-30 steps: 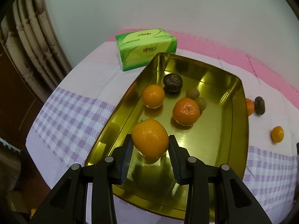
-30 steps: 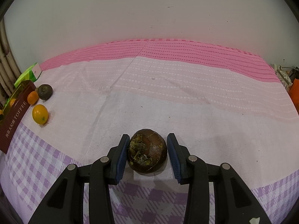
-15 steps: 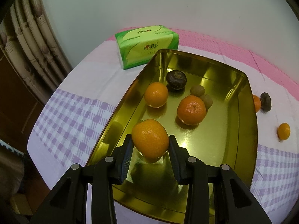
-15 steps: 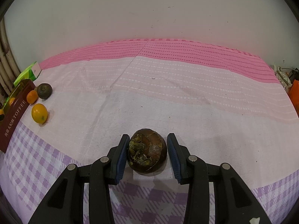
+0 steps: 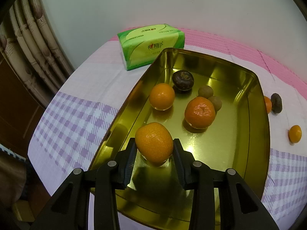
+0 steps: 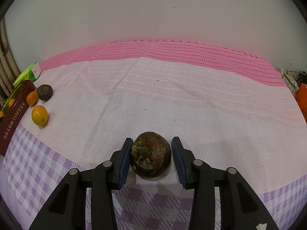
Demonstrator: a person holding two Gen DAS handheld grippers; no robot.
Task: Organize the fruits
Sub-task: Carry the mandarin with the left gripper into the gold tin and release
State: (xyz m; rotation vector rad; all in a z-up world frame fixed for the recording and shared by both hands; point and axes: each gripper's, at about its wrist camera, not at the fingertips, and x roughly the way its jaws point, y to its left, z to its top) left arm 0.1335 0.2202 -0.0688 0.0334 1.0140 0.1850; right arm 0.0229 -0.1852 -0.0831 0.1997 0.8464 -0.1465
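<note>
- Fruits are split between a shiny gold rectangular metal tray [image 5: 255, 103] and the pink, white and lilac-checked tablecloth [image 6: 153, 99] around it.
- Left gripper [image 5: 154, 153], at lower centre of the left wrist view, is clamped on a round orange mandarin [image 5: 154, 142], both black pads pressing its sides; the fruit hangs over the tray's near left part, its reflection on the gold floor directly under it.
- Deeper in the tray, toward mid-frame, lie a smaller orange mandarin [image 5: 162, 96], a larger deep-orange mandarin [image 5: 200, 112], two small tan-brown round fruits [image 5: 205, 91] and a dark purple-brown round fruit [image 5: 182, 80].
- Judged from this, the release needs only a short drop: bare tray floor sits just below and in front of the held mandarin, well apart from the other fruit.
- Right gripper [image 6: 151, 155], at lower centre of the right wrist view, brackets a dark brown round fruit with a dried green calyx [image 6: 151, 154] resting on the cloth; the left pad touches it, a sliver of gap shows at the right pad, so a firm grip cannot be confirmed.
- That fruit's tray lies far off at the left edge of the right wrist frame, so the right hand likely has the longer carry.
- Left on the cloth beside the tray's outer wall: a yellow-orange round citrus [image 6: 39, 115], a small orange fruit [image 6: 32, 98] and a dark round fruit [image 6: 44, 92].
- Green plastic tissue pack [image 5: 151, 46] sits beyond the tray at upper centre.
</note>
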